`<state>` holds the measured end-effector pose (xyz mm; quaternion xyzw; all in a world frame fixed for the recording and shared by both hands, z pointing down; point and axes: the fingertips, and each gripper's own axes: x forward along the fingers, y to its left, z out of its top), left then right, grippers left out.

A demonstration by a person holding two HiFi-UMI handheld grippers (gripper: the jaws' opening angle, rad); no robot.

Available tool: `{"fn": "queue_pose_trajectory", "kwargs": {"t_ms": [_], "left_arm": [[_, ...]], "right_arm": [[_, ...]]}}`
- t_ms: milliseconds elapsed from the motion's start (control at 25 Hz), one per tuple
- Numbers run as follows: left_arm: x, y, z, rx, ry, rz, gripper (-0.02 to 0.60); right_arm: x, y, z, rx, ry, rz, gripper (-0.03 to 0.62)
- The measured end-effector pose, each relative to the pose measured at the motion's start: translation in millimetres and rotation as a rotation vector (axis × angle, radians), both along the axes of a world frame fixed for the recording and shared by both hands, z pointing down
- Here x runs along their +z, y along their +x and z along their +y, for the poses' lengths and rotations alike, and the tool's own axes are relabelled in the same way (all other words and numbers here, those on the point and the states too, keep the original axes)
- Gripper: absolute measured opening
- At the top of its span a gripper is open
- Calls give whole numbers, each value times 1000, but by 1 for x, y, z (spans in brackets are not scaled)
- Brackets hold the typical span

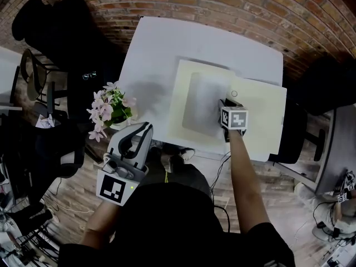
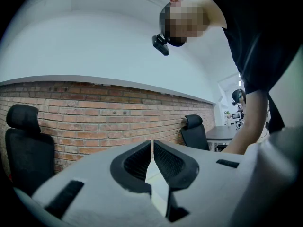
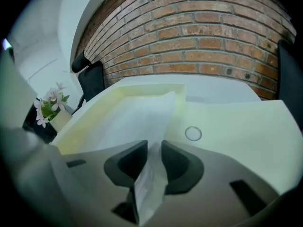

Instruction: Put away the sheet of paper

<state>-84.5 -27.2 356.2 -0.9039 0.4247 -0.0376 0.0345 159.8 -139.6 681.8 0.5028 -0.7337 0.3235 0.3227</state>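
As the sheet of paper (image 3: pixel 137 117) runs forward from the right claw (image 3: pixel 152 146), its jaws stand apart, apparently not pinching it. The left claw (image 2: pixel 152 144), closed, is farther off.

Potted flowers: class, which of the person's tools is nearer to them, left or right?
Left. The left tool is at the near edge of the table, right beside the potted flowers. The right tool is further along the table over the folder, with the sheet between its jaws.
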Motion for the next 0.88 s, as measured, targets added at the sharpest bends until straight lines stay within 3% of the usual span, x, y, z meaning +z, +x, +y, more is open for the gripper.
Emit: {"fn": "queue_pose_trajectory", "kwargs": {"t_ms": [160, 400, 480, 640, 880], "left_arm": [[0, 2, 1, 7, 2, 9, 38], [-3, 5, 0, 21, 10, 20, 38], [-4, 8, 1, 31, 14, 25, 38], [-6, 17, 0, 62, 27, 38, 38], [-15, 35, -7, 134, 55, 69, 38]], "right_arm": [[-3, 6, 3, 0, 6, 20, 200], [-15, 26, 11, 67, 57, 13, 201], [-18, 37, 15, 92, 66, 15, 166], [-31, 58, 25, 140, 94, 16, 32], [-71, 87, 34, 229, 179, -14, 14]]}}
